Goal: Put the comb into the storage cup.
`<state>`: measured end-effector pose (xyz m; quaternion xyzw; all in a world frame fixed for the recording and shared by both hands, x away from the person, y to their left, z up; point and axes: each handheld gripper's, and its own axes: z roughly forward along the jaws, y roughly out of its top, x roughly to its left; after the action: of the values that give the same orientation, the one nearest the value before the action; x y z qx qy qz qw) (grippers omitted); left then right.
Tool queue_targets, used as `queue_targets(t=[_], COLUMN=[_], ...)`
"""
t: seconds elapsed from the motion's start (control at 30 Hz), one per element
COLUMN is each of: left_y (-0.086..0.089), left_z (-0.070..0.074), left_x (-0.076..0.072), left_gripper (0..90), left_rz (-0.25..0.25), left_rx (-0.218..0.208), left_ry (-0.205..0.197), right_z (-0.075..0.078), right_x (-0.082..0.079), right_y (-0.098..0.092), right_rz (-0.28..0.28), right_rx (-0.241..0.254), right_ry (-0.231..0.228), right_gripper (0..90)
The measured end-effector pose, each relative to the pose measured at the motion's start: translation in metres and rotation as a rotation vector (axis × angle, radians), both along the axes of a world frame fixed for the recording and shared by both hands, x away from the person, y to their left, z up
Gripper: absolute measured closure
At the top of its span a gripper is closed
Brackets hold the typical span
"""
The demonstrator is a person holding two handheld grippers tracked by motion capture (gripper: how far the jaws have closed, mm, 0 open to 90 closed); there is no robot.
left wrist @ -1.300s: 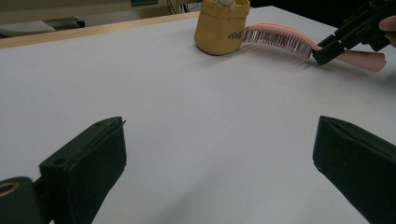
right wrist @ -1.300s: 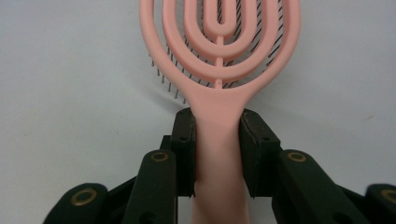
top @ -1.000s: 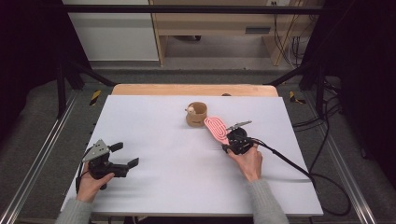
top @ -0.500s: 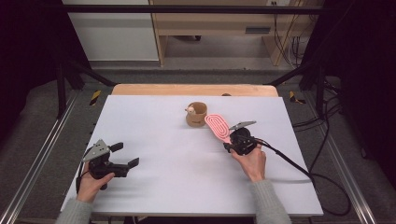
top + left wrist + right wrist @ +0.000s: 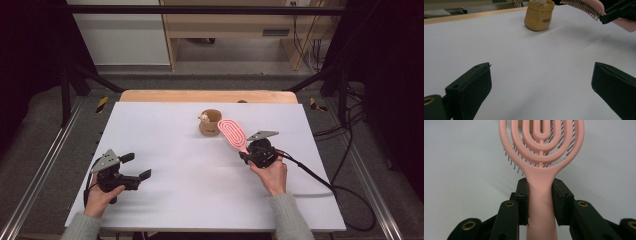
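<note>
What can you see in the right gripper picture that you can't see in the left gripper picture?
Right gripper view alone: black pads squeezing the pink hairbrush by its handle, and its looped back. Left gripper view alone: two open jaws over bare white table, and the tan cup's printed side. Both share the hairbrush's bristles and the table.

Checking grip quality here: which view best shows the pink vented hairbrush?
The right gripper view: the pink vented plastic hairbrush fills it, handle clamped between black jaws. The high view shows it small near the tan pot; the left gripper view catches just its bristled edge.
</note>
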<state>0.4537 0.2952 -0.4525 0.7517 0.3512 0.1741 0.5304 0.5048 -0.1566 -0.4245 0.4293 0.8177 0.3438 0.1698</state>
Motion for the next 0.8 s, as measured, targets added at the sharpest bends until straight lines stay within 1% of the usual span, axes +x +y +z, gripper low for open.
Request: queue_targets(t=[0.17,0.27,0.33,0.47,0.53,0.8], left_y=[-0.004,-0.006,-0.007,-0.01,-0.011,-0.019], left_z=[0.001,0.002,0.003,0.003,0.004,0.005], left_x=[-0.001,-0.001,-0.001,-0.002,-0.002,-0.003], left_gripper=[2.7,2.7,2.7,2.7,2.7,2.7], left_rz=[-0.005,-0.004,-0.004,-0.002,-0.004,-0.009], left_rx=[-0.002,-0.007,-0.01,-0.017,-0.02,-0.029], left_ry=[0.003,0.005,0.006,0.01,0.014,0.021], right_z=[0.001,0.002,0.003,0.004,0.004,0.004], right_x=[-0.003,-0.005,-0.007,-0.011,-0.011,-0.015], right_y=[-0.001,-0.001,0.0,-0.001,-0.001,0.0], right_rz=[0.017,0.038,0.042,0.07,0.077,0.111], right_rx=[0.008,0.008,0.019,0.037,0.038,0.052], right_ry=[-0.014,-0.026,-0.028,-0.043,-0.05,-0.057], right_gripper=[69.7,69.7,69.7,69.7,69.7,69.7])
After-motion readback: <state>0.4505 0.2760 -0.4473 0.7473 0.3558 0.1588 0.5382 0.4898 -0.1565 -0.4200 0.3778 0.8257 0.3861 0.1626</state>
